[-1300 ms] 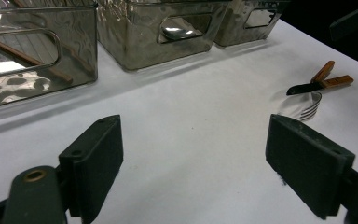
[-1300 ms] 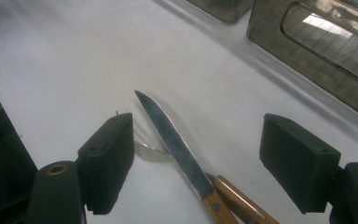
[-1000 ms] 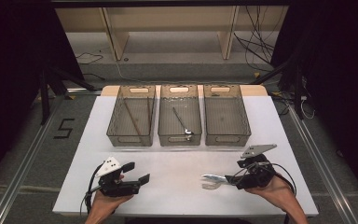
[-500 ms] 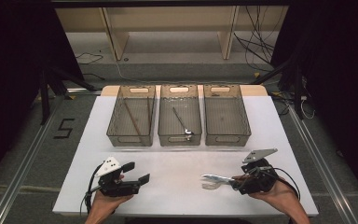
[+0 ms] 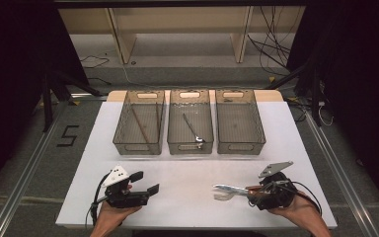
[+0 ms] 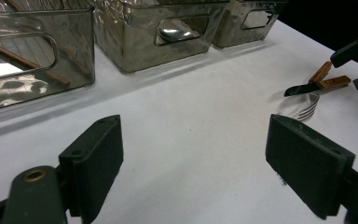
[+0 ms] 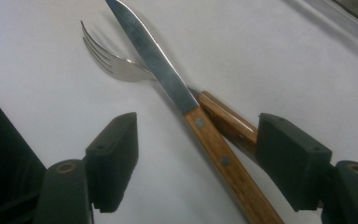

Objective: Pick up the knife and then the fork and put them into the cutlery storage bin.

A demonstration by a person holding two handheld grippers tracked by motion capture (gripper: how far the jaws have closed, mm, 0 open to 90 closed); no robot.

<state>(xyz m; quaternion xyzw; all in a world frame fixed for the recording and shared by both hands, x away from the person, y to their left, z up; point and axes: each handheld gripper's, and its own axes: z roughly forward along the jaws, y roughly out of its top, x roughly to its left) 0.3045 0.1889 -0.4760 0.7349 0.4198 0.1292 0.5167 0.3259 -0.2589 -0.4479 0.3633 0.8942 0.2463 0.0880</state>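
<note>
Two utensils unsorted: knife and fork between closing right gripper fingers, ungrasped; left gripper released, idle.

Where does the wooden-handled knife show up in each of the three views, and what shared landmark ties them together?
High view: the knife lies at lower right on the white table, blade pointing left, at the right tool.
Left gripper view: far right, upper part, knife above the fork.
Right gripper view: centre, knife running diagonally between the open jaws, crossing over the fork.
Shared landmark: the fork beside the knife.
</note>
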